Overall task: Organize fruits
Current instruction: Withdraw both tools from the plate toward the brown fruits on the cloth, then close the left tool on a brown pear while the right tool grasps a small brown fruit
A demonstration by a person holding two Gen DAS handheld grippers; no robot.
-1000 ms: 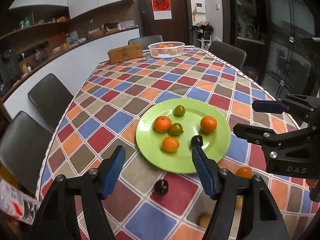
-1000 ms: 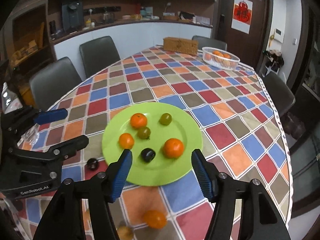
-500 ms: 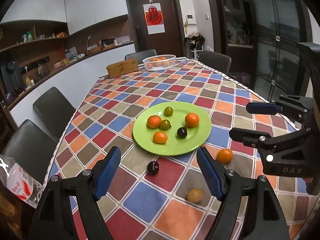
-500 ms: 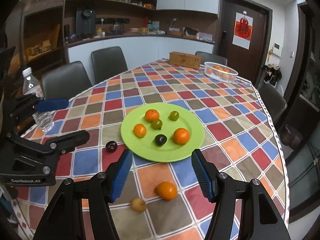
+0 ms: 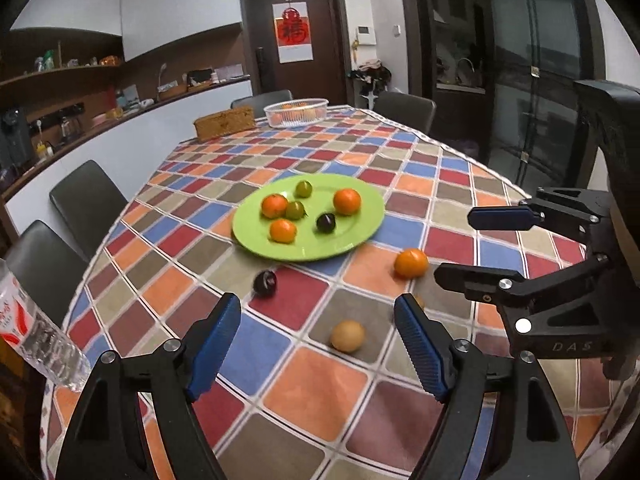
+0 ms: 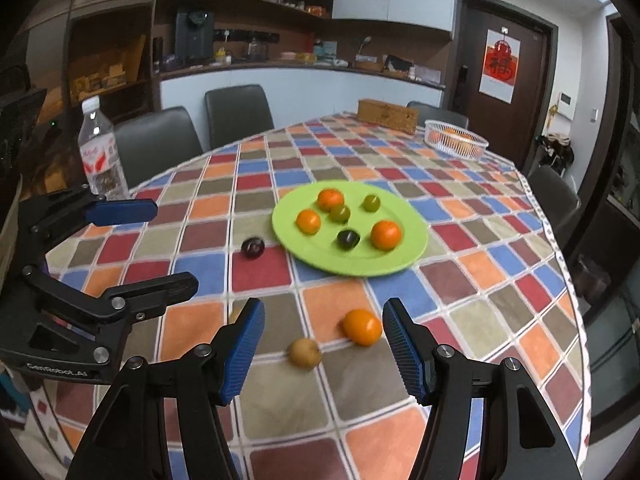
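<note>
A green plate (image 5: pixel 360 236) (image 6: pixel 408 252) on the checked tablecloth holds three oranges, two green fruits and a dark plum (image 5: pixel 325 222). Loose on the cloth nearer me lie a dark plum (image 5: pixel 265 283) (image 6: pixel 253 247), an orange (image 5: pixel 411 263) (image 6: pixel 362 327) and a tan round fruit (image 5: pixel 347 335) (image 6: pixel 305 353). My left gripper (image 5: pixel 318 344) is open and empty, held above the cloth near the tan fruit. My right gripper (image 6: pixel 324 348) is open and empty, above the orange and the tan fruit. Each gripper also shows in the other's view, the right (image 5: pixel 480 248) and the left (image 6: pixel 152 244).
A water bottle (image 6: pixel 101 152) (image 5: pixel 36 336) stands at the table's near left edge. A white basket of oranges (image 5: pixel 296 112) (image 6: pixel 456 138) and a wicker box (image 5: pixel 224 122) (image 6: pixel 387 111) sit at the far end. Dark chairs (image 6: pixel 238 114) surround the table.
Both grippers have pulled back and up from the plate toward the table's near end. The loose fruits on the cloth have come fully into view. Both stay open.
</note>
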